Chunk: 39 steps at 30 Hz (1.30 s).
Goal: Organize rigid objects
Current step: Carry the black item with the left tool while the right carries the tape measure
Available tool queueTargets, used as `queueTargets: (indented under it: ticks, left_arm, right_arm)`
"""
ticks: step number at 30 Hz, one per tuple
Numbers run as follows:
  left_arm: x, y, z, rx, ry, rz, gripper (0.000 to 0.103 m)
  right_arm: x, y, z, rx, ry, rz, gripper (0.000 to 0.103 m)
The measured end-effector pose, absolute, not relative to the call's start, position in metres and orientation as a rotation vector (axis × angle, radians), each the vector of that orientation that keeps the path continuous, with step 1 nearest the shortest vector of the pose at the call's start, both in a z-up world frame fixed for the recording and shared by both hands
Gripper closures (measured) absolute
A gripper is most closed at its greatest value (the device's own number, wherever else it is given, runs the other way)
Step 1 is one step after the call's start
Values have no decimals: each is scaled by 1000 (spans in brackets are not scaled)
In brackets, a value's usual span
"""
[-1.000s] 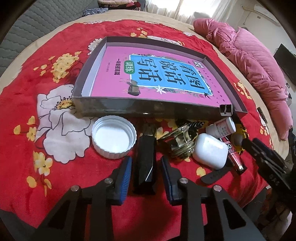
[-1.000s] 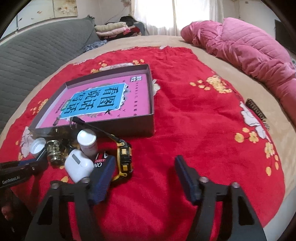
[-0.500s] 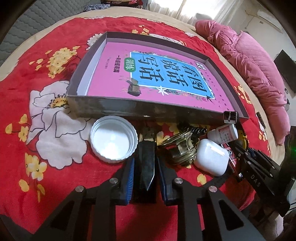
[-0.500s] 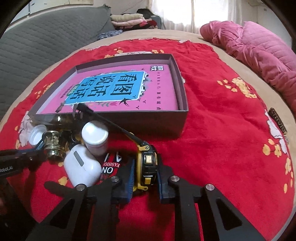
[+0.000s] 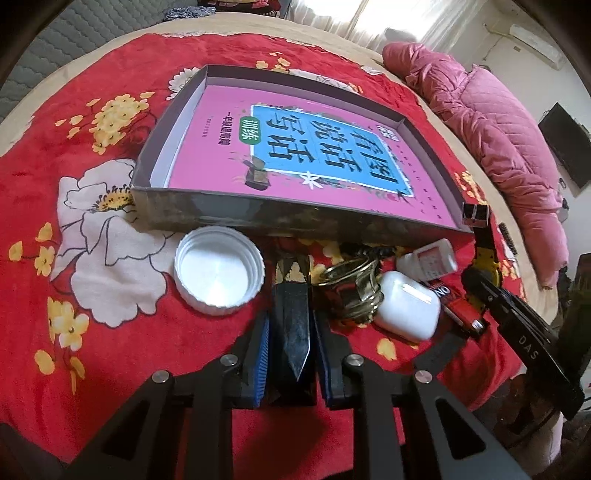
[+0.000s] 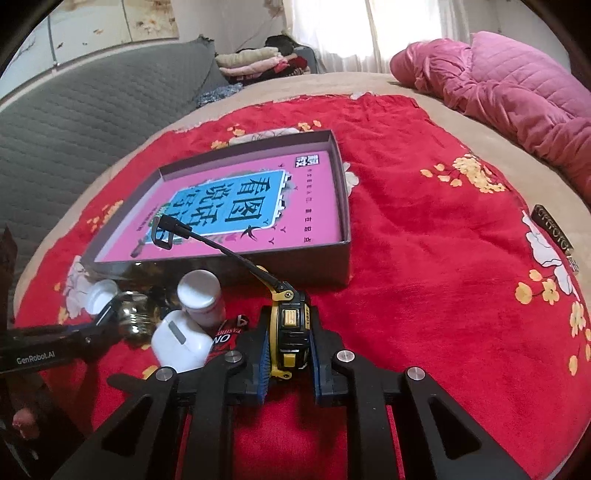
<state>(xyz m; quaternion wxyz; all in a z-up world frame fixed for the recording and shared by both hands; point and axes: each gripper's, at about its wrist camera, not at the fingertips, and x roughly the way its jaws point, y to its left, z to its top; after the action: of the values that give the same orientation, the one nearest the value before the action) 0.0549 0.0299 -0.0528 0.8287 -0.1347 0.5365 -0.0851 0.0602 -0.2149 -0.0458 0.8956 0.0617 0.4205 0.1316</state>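
Now both grippers grip items just before the box.
Left gripper has its jaws closed on a black faceted bar, lying lengthwise between them, white cap at ten o'clock. Right gripper jaws clamp the yellow-black watch, its strap pointing to eleven o'clock over the box rim.

Bright curtained window behind a bed with red floral blanket, grey quilted headboard to its left, pink duvet right.
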Motion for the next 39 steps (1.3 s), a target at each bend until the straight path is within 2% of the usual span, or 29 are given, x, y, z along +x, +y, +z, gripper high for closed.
queueTargets:
  ticks: [19, 39]
  left_arm:
    - [41, 37, -19, -334, 1044, -197, 81]
    - [48, 44, -4, -312, 966, -176, 81]
  right_arm:
    - [39, -218, -16, 134, 788, 288, 86]
    - [60, -209, -5, 117, 778, 269, 86]
